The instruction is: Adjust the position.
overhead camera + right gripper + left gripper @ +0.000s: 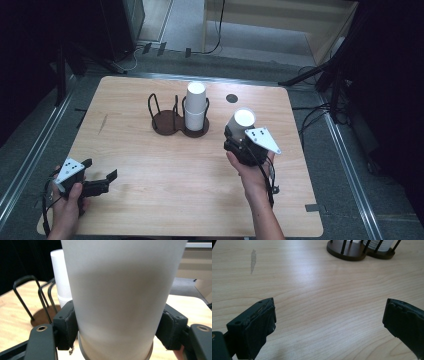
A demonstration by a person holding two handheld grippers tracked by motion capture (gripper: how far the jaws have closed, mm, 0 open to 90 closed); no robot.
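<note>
Cup stacking partly done.
The right gripper [239, 134] is clenching an upside-down cup [240, 122] beside the rack's [172, 122] stack [195, 106]; the left gripper [102, 177] is resting released.

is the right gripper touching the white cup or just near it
Touching. In the right gripper view both pads press against the sides of the white cup, with no gap, so the right gripper holds it.

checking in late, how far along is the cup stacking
Done: white cups sit upside down in the holder's right ring. In hand: the right gripper clamps another cup. Left: placing it; the left ring is empty, and the left gripper waits open.
</note>
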